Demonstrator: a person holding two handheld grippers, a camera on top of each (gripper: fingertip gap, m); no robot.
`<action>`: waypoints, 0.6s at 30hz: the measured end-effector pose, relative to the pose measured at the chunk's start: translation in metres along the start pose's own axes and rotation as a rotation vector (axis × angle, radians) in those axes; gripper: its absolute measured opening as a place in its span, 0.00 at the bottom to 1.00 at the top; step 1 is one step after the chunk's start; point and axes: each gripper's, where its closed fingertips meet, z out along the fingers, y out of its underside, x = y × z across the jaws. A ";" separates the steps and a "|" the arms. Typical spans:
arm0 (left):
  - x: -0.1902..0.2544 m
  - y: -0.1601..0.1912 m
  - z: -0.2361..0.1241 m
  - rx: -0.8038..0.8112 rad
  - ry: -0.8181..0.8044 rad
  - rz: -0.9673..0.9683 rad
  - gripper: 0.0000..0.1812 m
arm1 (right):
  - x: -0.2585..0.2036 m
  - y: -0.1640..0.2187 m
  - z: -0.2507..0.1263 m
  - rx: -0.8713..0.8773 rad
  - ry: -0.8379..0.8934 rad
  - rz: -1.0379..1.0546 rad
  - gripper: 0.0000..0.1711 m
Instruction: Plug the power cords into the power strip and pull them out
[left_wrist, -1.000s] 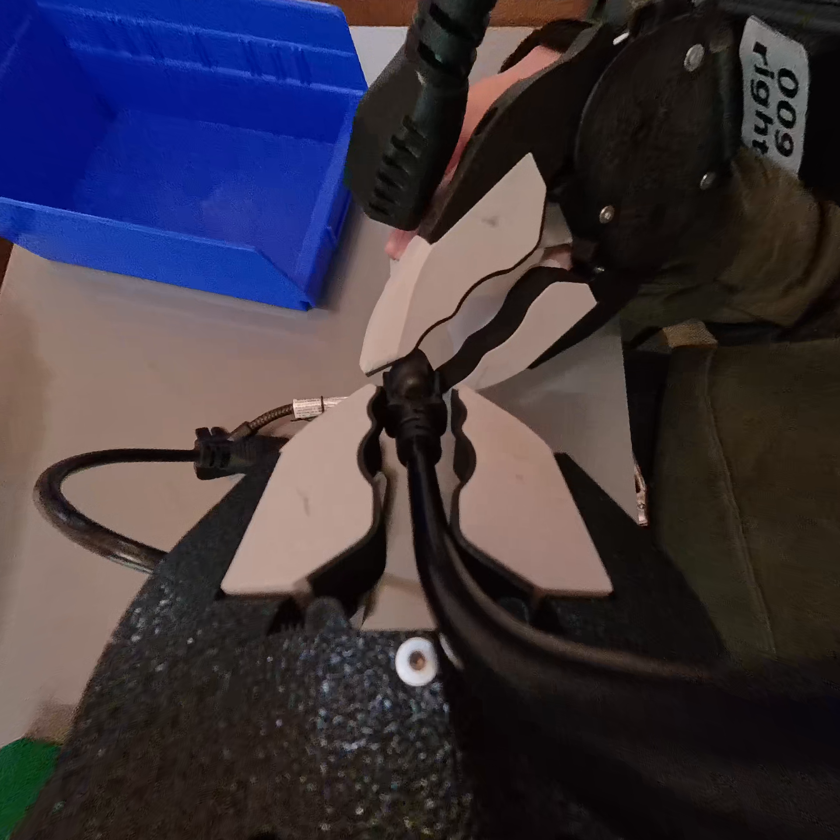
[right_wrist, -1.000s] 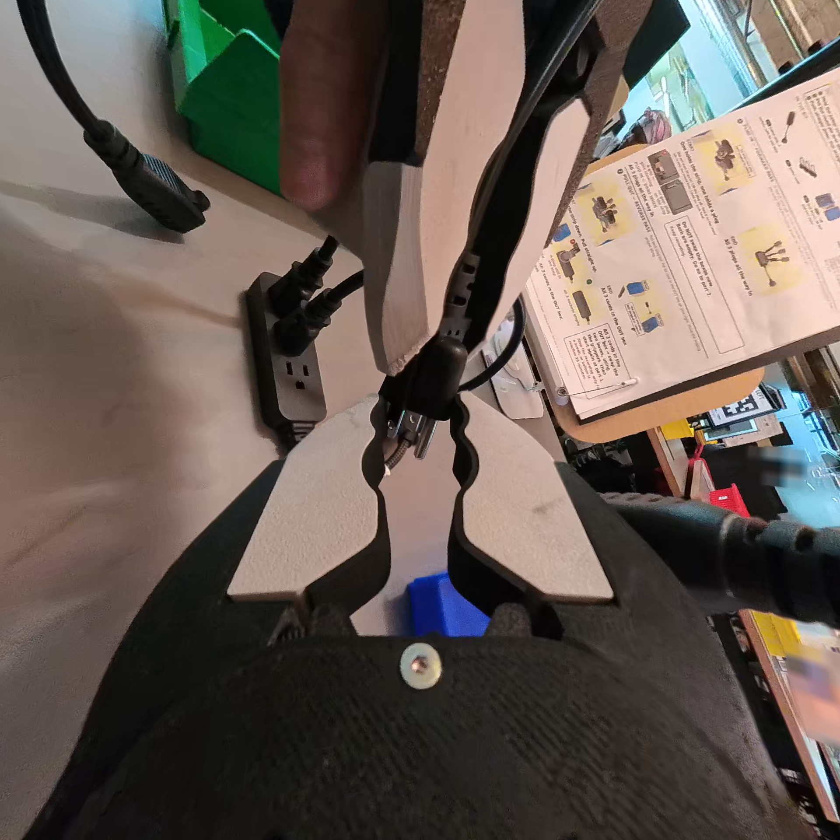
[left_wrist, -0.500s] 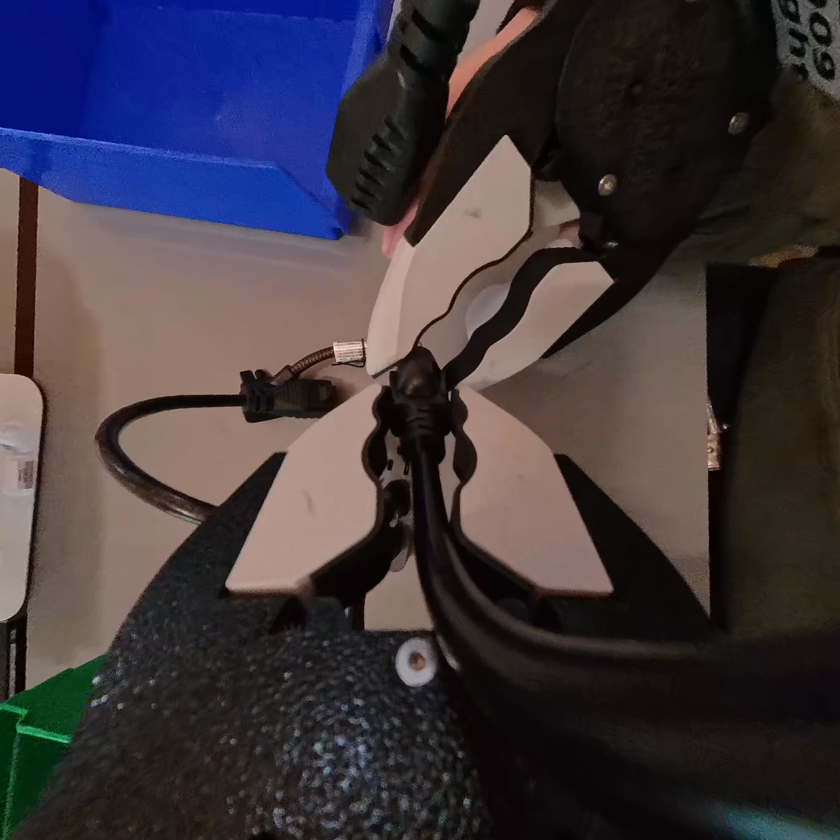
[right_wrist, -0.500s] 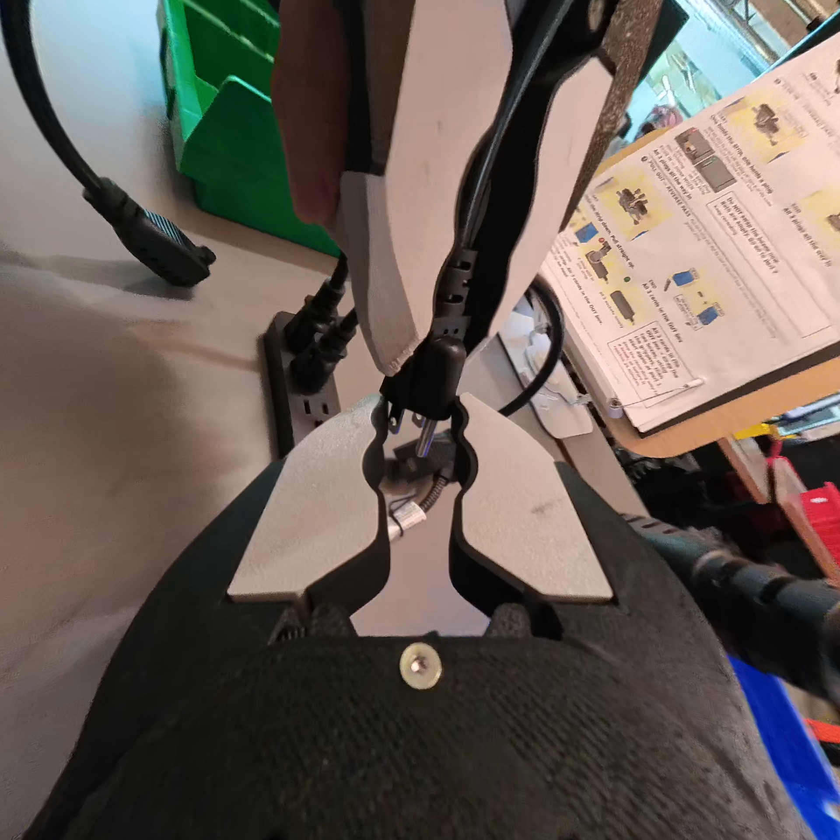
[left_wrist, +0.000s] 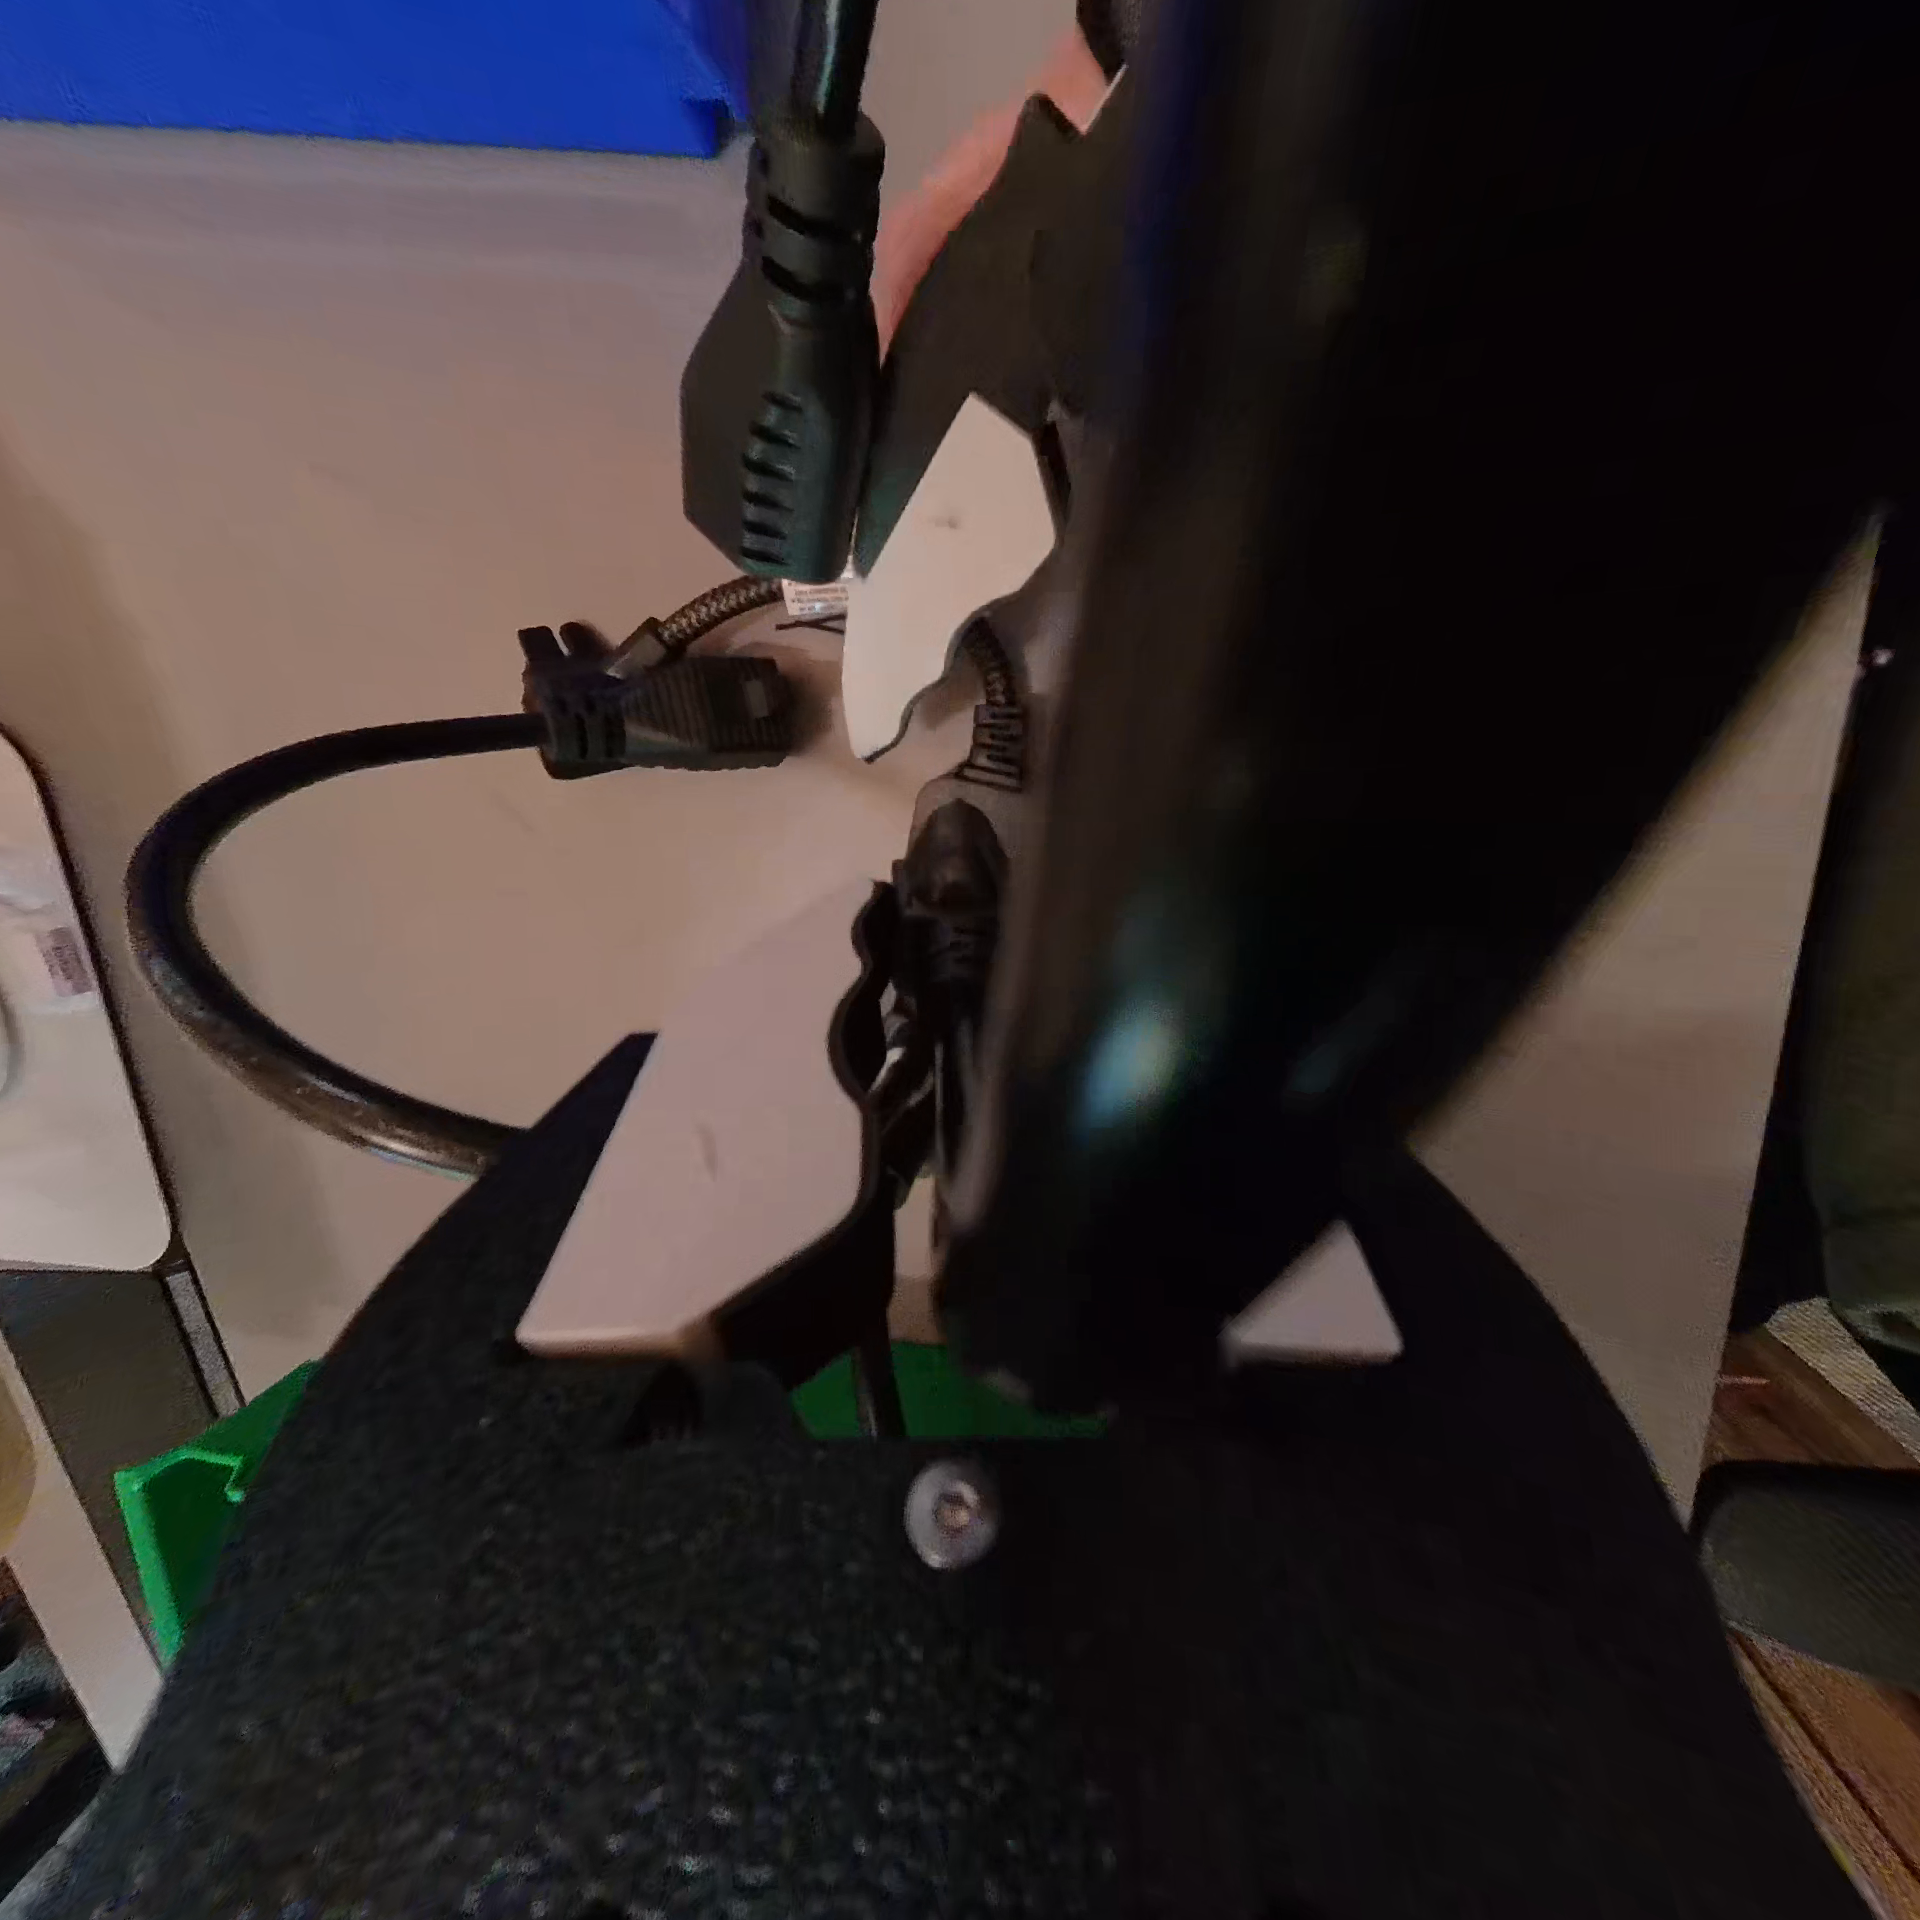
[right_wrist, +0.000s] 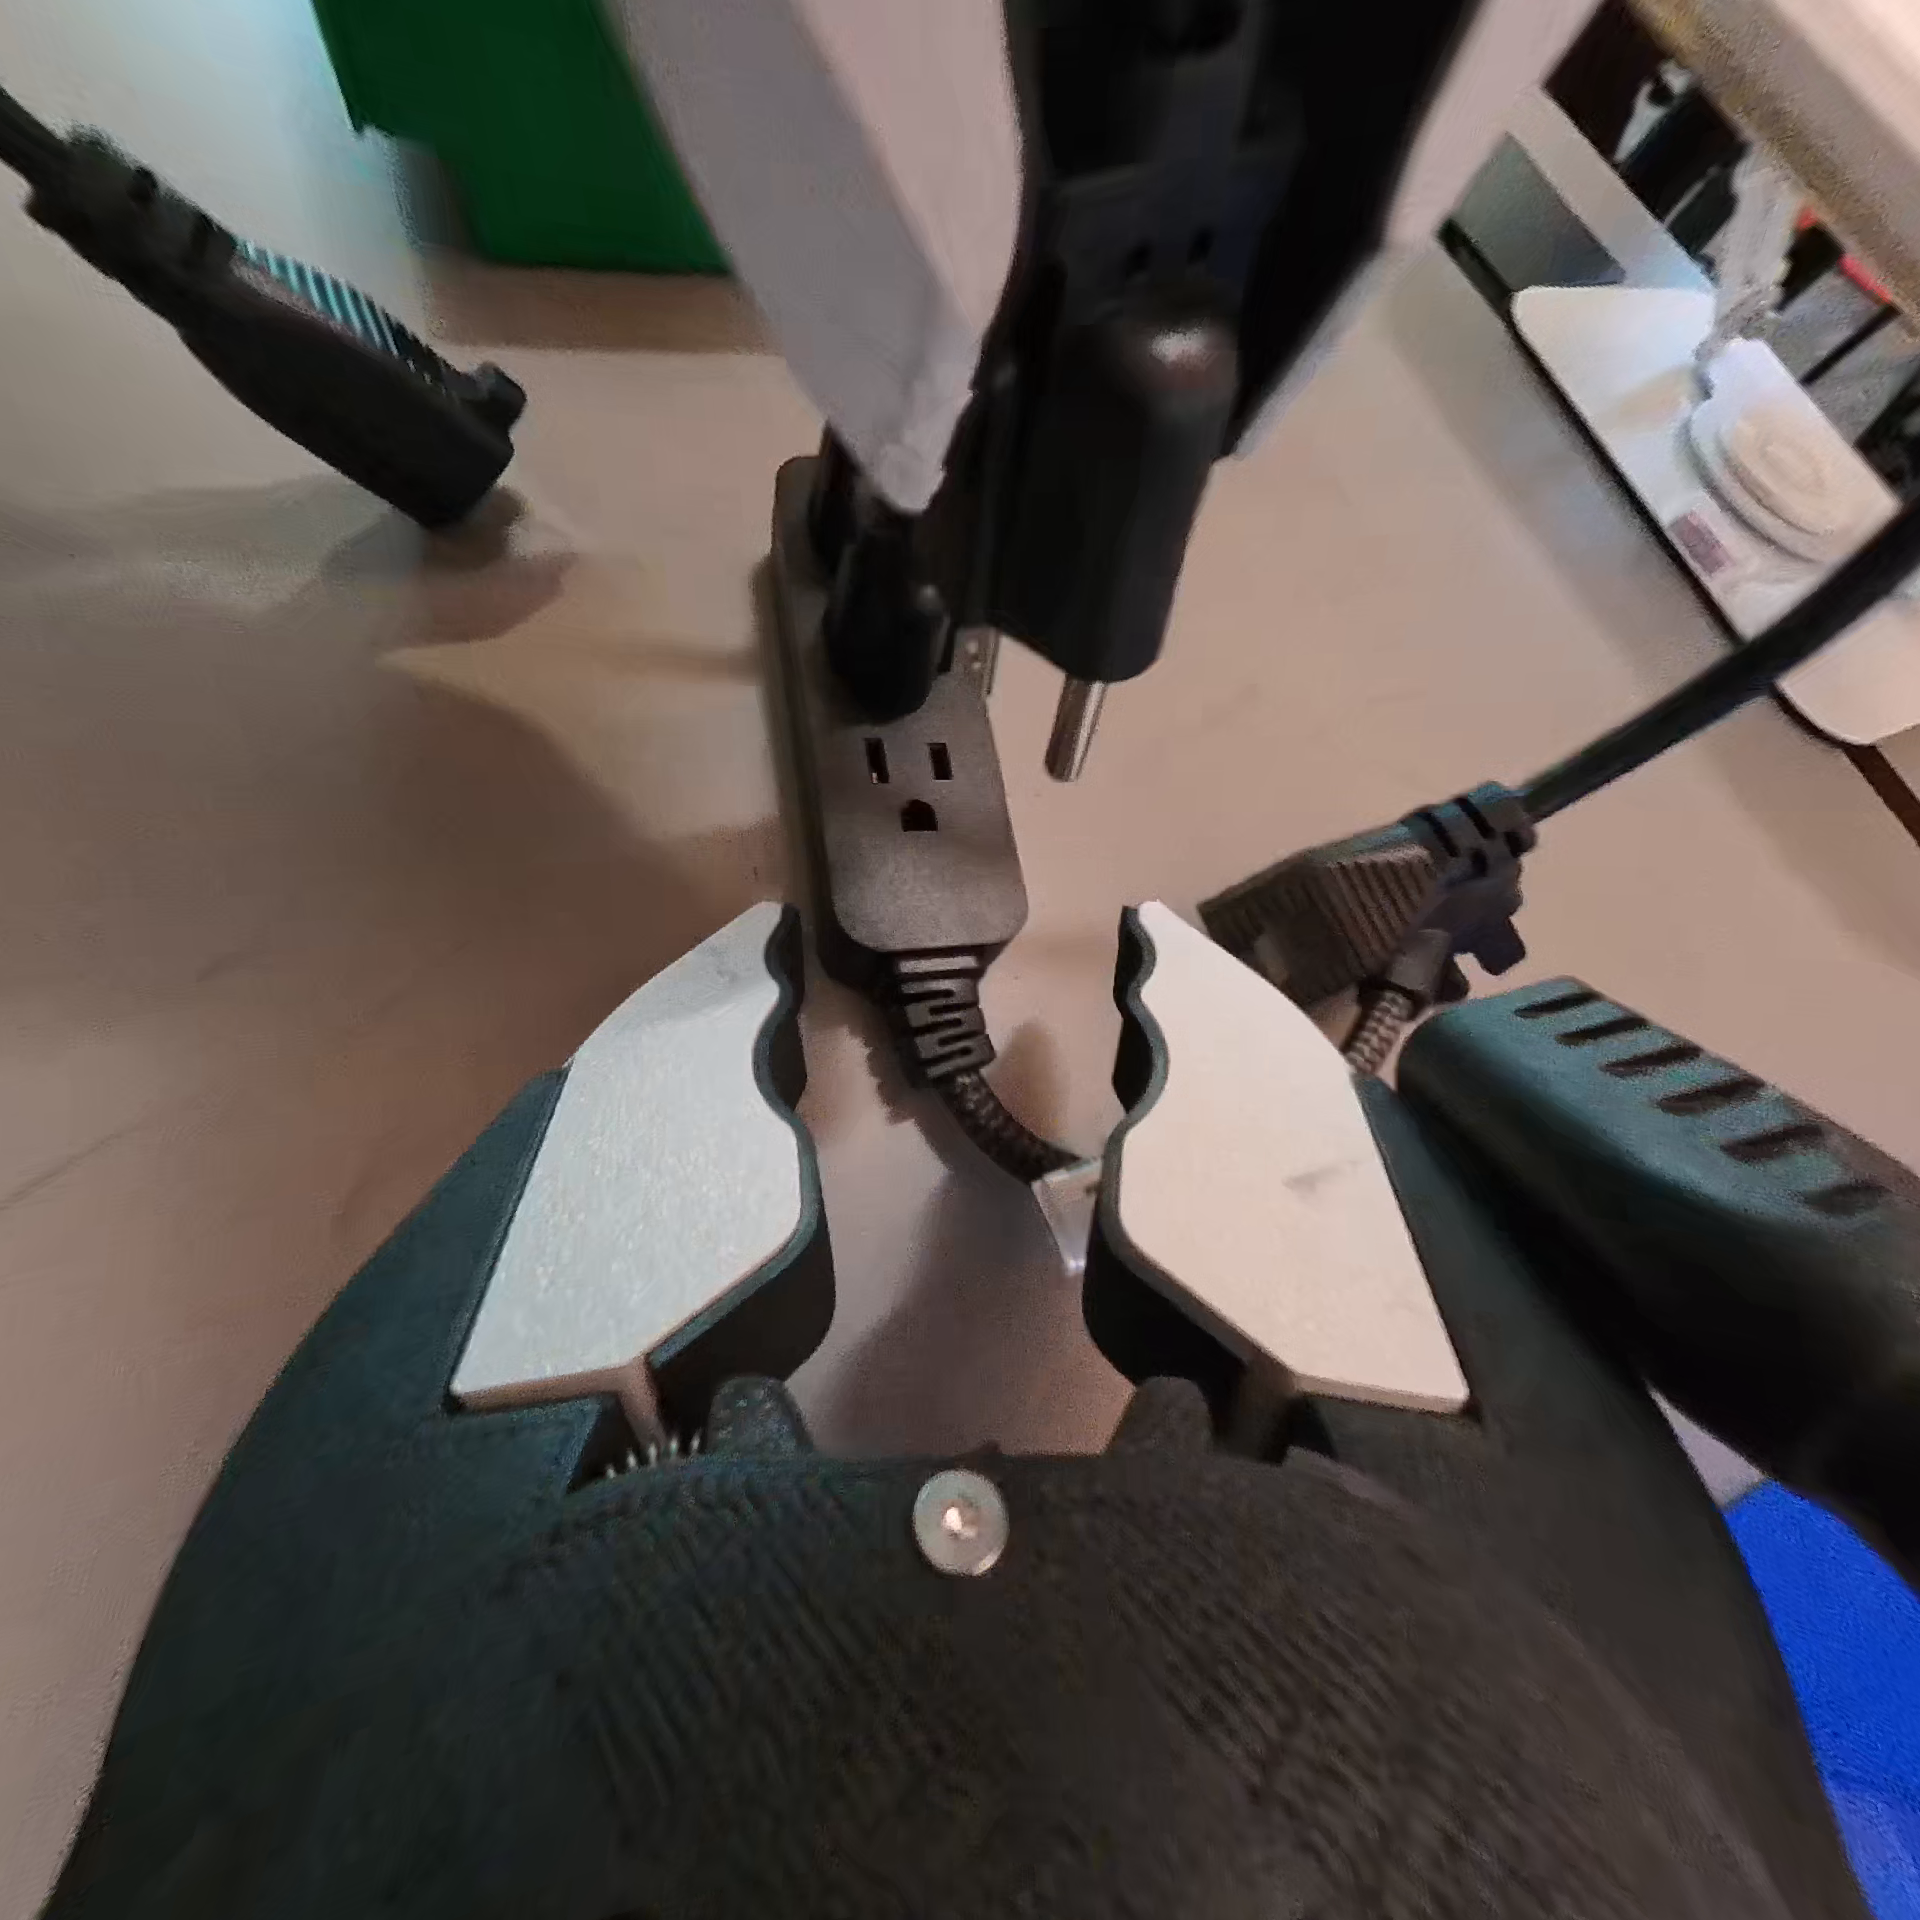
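Note:
My left gripper (left_wrist: 935, 935) is shut on a black power plug (left_wrist: 951, 904). In the right wrist view the left gripper comes down from the top and holds this plug (right_wrist: 1101, 499) upright, prongs down, just above and right of the black power strip (right_wrist: 914, 831). The strip lies on the beige table (right_wrist: 312, 935), with one free outlet at its near end and another black plug (right_wrist: 883, 623) seated behind it. My right gripper (right_wrist: 956, 935) is open and empty, its fingers on either side of the strip's braided cord (right_wrist: 987, 1112).
Loose black cord connectors lie on the table at the left (right_wrist: 312, 353) and right (right_wrist: 1351, 914); a bigger one (right_wrist: 1662, 1143) hangs by my right finger. A green bin (right_wrist: 540, 135) stands behind the strip and a blue bin (left_wrist: 364, 62) at the far side. The left gripper's tips are roughly 8 cm from the right gripper's.
My right gripper has opened and come off the plug. Both grippers have swung down toward the table, so the left one now holds the plug over the power strip.

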 end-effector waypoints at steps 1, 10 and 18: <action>0.001 0.001 0.000 -0.006 0.011 0.003 0.12 | -0.001 0.001 0.005 -0.003 -0.002 -0.031 0.34; -0.006 0.015 0.011 -0.098 0.043 0.050 0.14 | -0.005 0.005 0.014 -0.008 -0.097 -0.042 0.24; -0.013 0.027 0.023 -0.234 -0.013 0.153 0.14 | -0.003 0.012 0.005 0.005 -0.158 -0.036 0.24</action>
